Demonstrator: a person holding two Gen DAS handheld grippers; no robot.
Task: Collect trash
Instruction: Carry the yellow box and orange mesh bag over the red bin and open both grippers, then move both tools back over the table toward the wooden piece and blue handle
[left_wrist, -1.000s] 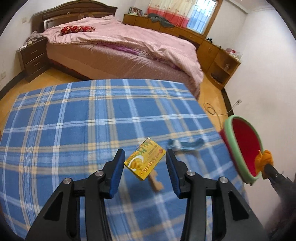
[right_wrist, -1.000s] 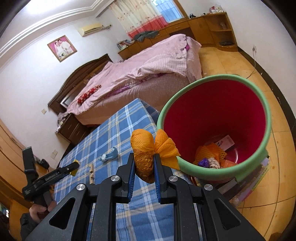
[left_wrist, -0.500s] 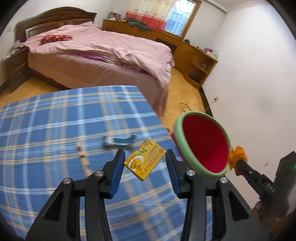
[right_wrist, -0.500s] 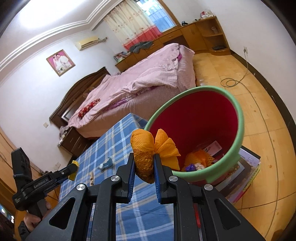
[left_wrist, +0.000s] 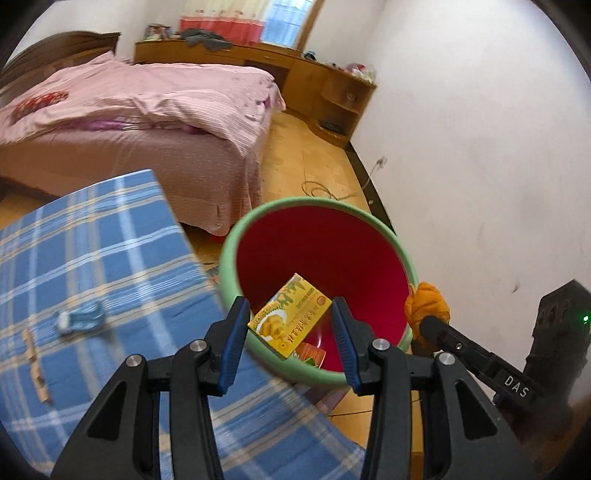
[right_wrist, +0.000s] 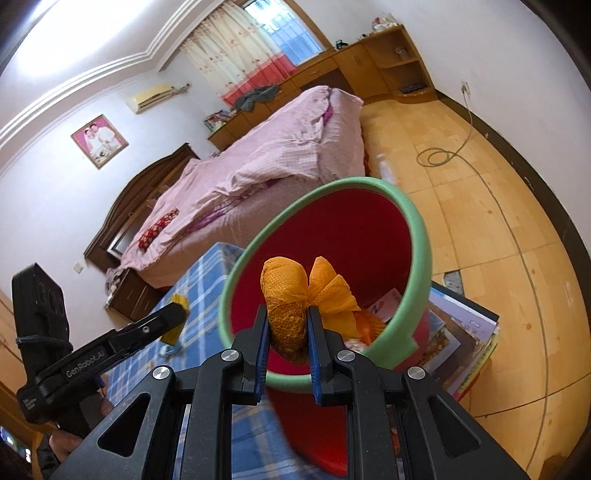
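My left gripper (left_wrist: 290, 323) is shut on a yellow box (left_wrist: 289, 316) and holds it over the near rim of the red bin with a green rim (left_wrist: 400, 243). My right gripper (right_wrist: 287, 332) is shut on an orange mesh wad (right_wrist: 295, 291) and holds it over the same bin (right_wrist: 421, 236). In the left wrist view the right gripper (left_wrist: 424, 325) with the wad (left_wrist: 426, 306) sits at the bin's right rim. Trash lies in the bin's bottom.
The blue plaid table (left_wrist: 92, 258) holds a blue wrapper (left_wrist: 79, 321) and a wooden strip (left_wrist: 35, 365). A stack of books (right_wrist: 465, 350) lies under the bin. A pink bed (left_wrist: 147, 110), wooden cabinets (left_wrist: 332, 92) and a floor cable (right_wrist: 436, 157) are beyond.
Both grippers have swung toward the bin. The yellow box has moved from above the table to above the bin's rim. The orange wad is now over the bin's opening.
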